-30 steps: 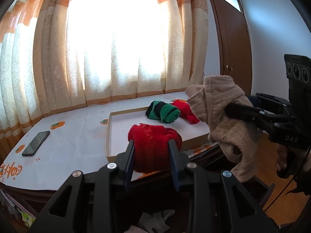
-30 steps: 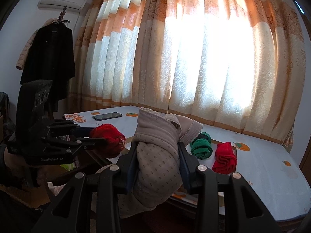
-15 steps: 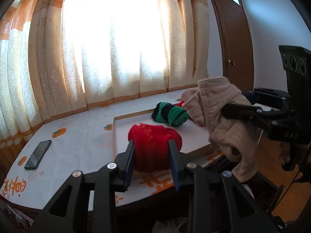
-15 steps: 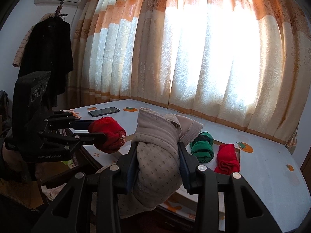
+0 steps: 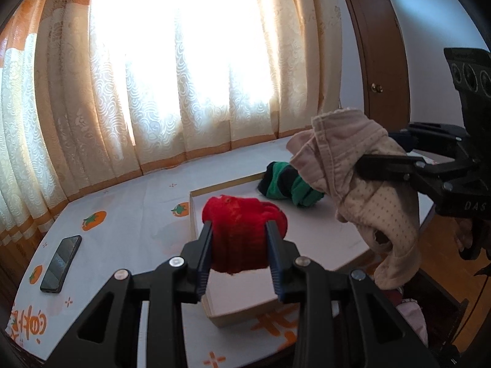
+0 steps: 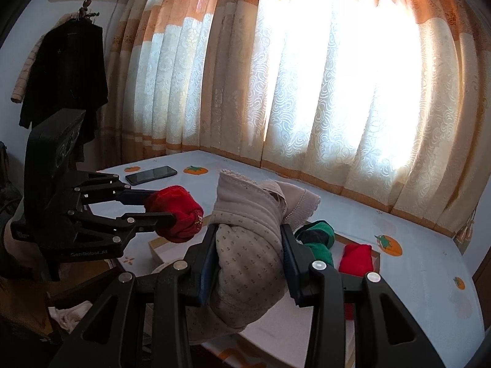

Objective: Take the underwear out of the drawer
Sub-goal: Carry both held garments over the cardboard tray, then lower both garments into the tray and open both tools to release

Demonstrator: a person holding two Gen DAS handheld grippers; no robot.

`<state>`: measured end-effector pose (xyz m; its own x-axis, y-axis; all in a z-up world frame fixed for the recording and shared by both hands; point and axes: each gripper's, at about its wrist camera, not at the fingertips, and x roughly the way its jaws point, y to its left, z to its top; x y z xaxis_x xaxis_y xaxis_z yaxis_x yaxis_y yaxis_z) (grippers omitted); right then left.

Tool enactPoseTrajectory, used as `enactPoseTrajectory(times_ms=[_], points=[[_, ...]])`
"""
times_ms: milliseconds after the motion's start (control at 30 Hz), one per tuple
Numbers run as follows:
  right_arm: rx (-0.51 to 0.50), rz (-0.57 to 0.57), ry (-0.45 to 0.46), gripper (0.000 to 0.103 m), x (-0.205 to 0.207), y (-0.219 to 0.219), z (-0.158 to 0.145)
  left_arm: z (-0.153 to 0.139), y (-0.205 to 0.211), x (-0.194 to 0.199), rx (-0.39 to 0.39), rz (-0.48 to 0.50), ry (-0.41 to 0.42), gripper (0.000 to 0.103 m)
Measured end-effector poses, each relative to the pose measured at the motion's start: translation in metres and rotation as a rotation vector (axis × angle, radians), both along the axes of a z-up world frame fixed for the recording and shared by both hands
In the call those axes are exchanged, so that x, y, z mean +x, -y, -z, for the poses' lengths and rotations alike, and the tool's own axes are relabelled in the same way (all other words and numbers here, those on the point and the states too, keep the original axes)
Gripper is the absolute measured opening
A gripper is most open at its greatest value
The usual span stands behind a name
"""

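Both wrist views face curtains (image 5: 184, 76), close above shared tray (image 6: 376, 256).

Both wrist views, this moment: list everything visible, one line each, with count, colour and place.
red rolled underwear: 1, red, held in the left gripper above the tray
beige dotted underwear: 1, beige, held in the right gripper, hanging loose
green and black roll: 1, green with black stripes, in the tray
red roll: 1, red, in the tray beside the green one
tray: 1, white with a cardboard rim, on the table
table: 1, white cloth with orange prints
phone: 1, black, flat on the table
curtains: cream and orange, behind the table
door: 1, brown, far right
dark coat: 1, hanging on the wall
left gripper: black, jaws closed on the red underwear
right gripper: black, jaws closed on the beige underwear
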<state>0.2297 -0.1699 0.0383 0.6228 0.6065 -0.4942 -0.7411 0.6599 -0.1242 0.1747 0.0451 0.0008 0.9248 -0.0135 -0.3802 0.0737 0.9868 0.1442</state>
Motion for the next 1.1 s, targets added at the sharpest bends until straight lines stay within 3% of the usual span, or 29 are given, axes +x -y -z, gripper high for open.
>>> enactPoseTrajectory(times_ms=[1100], points=[[-0.206,0.017,-0.062,0.042,0.109,-0.065,0.034,0.015,-0.026,0.106,0.059,-0.001,-0.168,0.031]])
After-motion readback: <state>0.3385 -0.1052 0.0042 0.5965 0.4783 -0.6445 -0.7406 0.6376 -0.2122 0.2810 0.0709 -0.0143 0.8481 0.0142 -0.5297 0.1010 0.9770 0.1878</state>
